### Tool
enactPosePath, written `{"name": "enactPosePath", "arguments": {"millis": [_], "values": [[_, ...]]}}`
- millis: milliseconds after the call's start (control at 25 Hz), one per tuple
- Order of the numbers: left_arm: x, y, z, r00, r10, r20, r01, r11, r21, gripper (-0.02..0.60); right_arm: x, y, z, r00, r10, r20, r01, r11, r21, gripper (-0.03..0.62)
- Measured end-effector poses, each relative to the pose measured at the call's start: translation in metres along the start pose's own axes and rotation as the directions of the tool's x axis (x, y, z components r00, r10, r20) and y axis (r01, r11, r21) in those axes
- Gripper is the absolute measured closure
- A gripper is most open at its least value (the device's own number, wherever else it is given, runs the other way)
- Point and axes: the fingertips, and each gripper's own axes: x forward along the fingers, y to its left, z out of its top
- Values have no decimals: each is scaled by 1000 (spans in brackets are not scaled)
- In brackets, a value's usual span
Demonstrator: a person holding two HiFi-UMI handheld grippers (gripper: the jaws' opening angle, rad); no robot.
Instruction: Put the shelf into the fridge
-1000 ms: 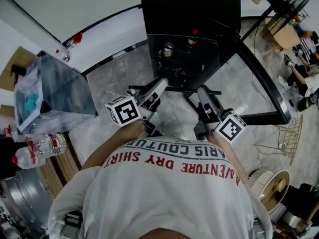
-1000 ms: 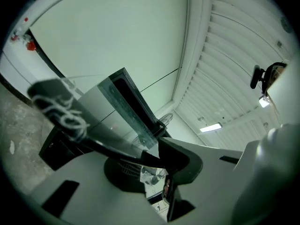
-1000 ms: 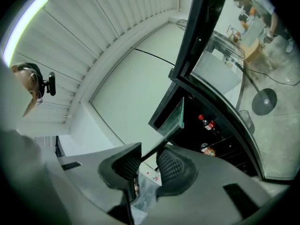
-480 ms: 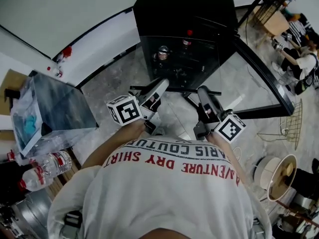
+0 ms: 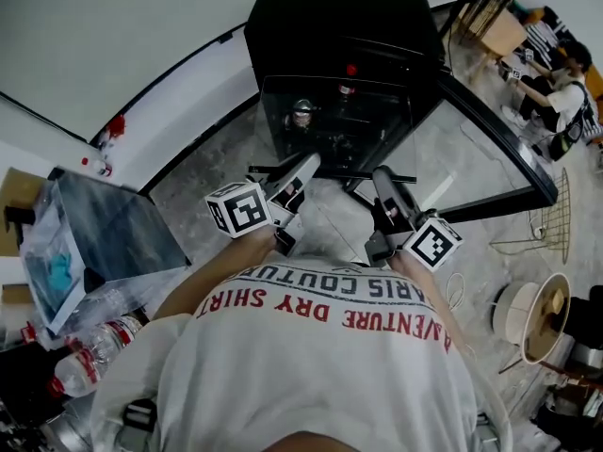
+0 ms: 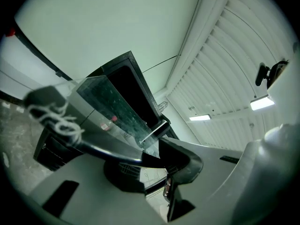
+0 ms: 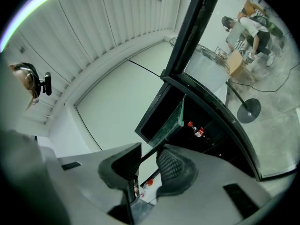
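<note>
A clear glass shelf (image 5: 334,125) with a black front rim hangs level in front of the black fridge (image 5: 344,22), its far edge at the open front. My left gripper (image 5: 307,166) is shut on the rim's left part and my right gripper (image 5: 381,174) on its right part. In the left gripper view the shelf (image 6: 110,109) runs out from the clamped left gripper (image 6: 151,157) toward the fridge (image 6: 129,81). In the right gripper view the thin shelf (image 7: 172,120) passes between the pads of my right gripper (image 7: 147,162).
The fridge's glass door (image 5: 490,163) stands open to the right. Bottles (image 5: 302,115) stand inside the fridge. A grey box (image 5: 113,238) and water bottles (image 5: 89,365) are at the left. A wire rack (image 5: 551,224) lies on the floor at the right; people (image 5: 556,59) sit beyond.
Both grippers have carried the shelf a little forward and down toward the fridge, which now sits closer over the shelf. Both grips are unchanged.
</note>
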Motion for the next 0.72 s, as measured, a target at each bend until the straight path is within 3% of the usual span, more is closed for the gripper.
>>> {"name": "enactPosePath", "arguments": {"millis": [360,720], "values": [[12,16,2,999,-15,-34,15,1000,-10,472,7,-16,-3,999,-36,13,35,999,16,496],[27,36,7,998,19,-60,-20,1000,-17,469,24,-37,-1,998,-55,-9,56,997,45,496]]}}
